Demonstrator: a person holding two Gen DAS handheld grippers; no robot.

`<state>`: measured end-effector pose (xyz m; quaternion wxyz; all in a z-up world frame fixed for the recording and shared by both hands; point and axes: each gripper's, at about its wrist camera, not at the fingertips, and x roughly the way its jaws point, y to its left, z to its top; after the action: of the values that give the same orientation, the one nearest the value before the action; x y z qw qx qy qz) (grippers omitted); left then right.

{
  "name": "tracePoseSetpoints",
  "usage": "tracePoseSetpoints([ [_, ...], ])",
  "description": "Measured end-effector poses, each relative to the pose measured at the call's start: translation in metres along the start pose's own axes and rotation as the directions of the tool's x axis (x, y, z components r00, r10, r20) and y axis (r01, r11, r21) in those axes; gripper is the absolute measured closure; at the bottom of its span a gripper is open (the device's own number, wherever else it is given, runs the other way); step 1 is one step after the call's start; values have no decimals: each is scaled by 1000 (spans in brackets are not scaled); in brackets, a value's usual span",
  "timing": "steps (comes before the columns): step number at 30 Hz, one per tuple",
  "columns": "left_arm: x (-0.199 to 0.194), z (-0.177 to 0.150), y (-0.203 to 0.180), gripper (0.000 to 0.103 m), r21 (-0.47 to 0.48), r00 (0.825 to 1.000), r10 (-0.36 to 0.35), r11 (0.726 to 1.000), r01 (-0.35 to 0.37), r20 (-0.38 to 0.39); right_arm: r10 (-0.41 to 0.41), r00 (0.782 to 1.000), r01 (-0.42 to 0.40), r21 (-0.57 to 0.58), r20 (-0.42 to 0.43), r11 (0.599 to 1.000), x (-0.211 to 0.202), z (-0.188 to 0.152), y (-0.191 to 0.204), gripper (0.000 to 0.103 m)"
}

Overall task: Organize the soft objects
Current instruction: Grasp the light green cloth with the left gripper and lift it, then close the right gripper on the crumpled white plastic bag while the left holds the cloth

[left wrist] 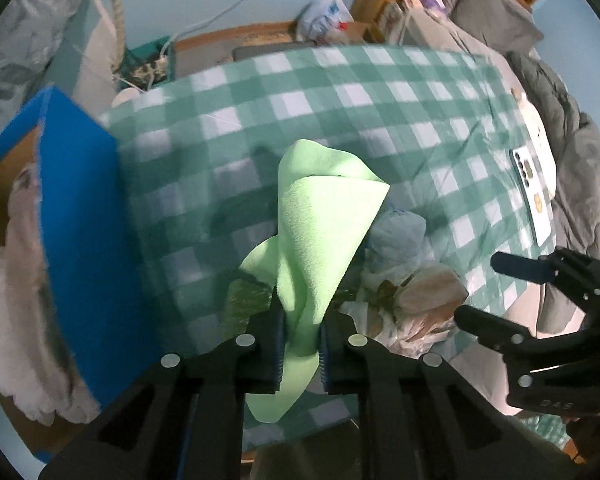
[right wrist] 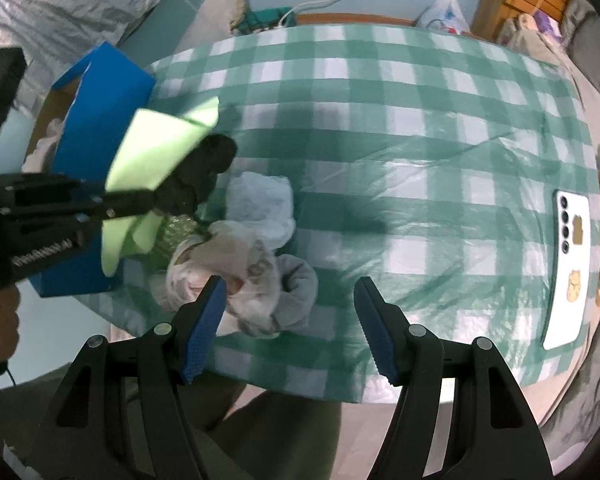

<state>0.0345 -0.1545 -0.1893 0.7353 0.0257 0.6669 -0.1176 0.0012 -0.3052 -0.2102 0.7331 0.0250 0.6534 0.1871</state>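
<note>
Checked tablecloth [left wrist: 340, 92] below downward left tongs [left wrist: 302, 344] clamping seemingly lifted green cloth [left wrist: 320, 232].

my left gripper [left wrist: 302, 340] pinches the light green cloth [left wrist: 320, 236], lifted over the checked tablecloth [left wrist: 340, 92], blue box [left wrist: 80, 220] beside it, my right gripper [left wrist: 488, 292] hanging open.

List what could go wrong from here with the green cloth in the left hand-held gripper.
1. The left hand-held gripper pinches the green cloth only at a bunched fold; the loose rest hangs free and could slip out or drag.
2. The hanging cloth could snag on the blue box wall instead of dropping inside.
3. The pile of other cloths lies near the table edge; a trailing corner might pull one off.
</note>
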Motion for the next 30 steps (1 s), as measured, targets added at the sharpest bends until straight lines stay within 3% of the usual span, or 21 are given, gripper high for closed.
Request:
tracePoseSetpoints([
  [17,-13,-33,30,89,-82,1000,19,996,-18,11,24,995,-36,-113,-99,993,47,6,36,34],
  [24,-15,-41,35,89,-92,1000,18,996,-17,9,38,996,-48,-119,-85,992,52,9,41,34],
  [26,-16,-42,36,89,-92,1000,20,996,-18,10,39,996,-50,-131,-85,990,54,9,44,41],
  [28,-16,-43,37,89,-94,1000,20,995,-19,9,55,995,-66,-131,-85,989,55,9,47,69],
  [30,-16,-42,37,89,-95,1000,18,995,-17,9,44,995,-57,-143,-92,988,57,8,49,83],
])
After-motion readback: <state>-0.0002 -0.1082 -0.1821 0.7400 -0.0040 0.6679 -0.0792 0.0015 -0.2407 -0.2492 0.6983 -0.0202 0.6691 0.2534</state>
